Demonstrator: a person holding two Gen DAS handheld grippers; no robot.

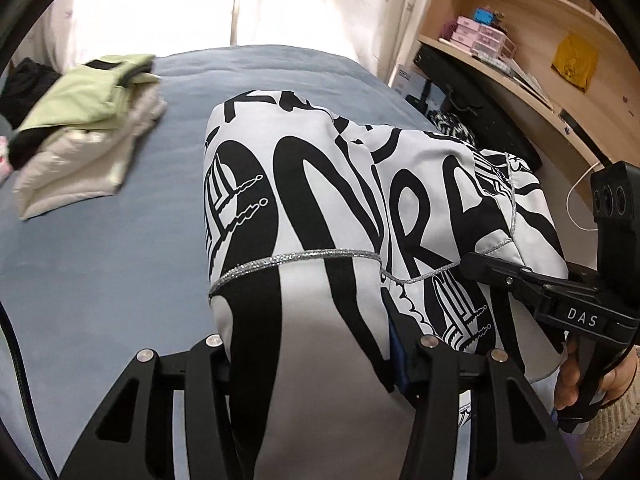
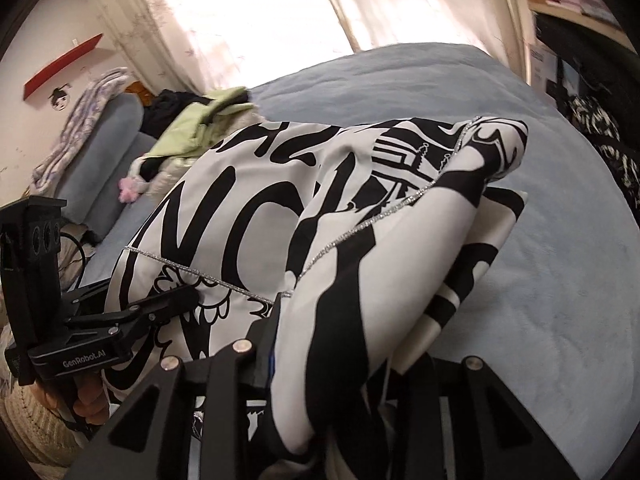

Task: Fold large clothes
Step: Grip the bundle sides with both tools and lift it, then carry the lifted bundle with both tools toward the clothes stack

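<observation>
1. Nearest the lens in the left wrist view, the left gripper [image 1: 320,360] filled the bottom of the frame, its jaws clamped on a thick fold of the black-and-white printed garment [image 1: 344,208] that ran between them.
2. Likewise, at the bottom of the right wrist view, the right gripper [image 2: 332,364] had its jaws closed on a bunched edge of the same garment [image 2: 280,208], cloth spilling over both fingers.
3. At the right edge of the left wrist view the other tool showed from the side, a person's hand [image 1: 576,380] wrapped round its handle; a knitted cream sleeve [image 1: 612,420] sat at the lower right corner.
4. Beyond the jaws the garment hung in a loose mound across the centre of both views, a thin silver trim [image 1: 296,258] crossing it, its far end lying on the blue-grey bedspread [image 1: 100,264].
5. Further back, upper left in the left wrist view, lay a stack of folded clothes [image 1: 84,128], pale green on top of cream.
6. Farthest, sunlit curtains [image 1: 280,4] ran along the top, with wooden shelves [image 1: 520,20] at the upper right.
</observation>
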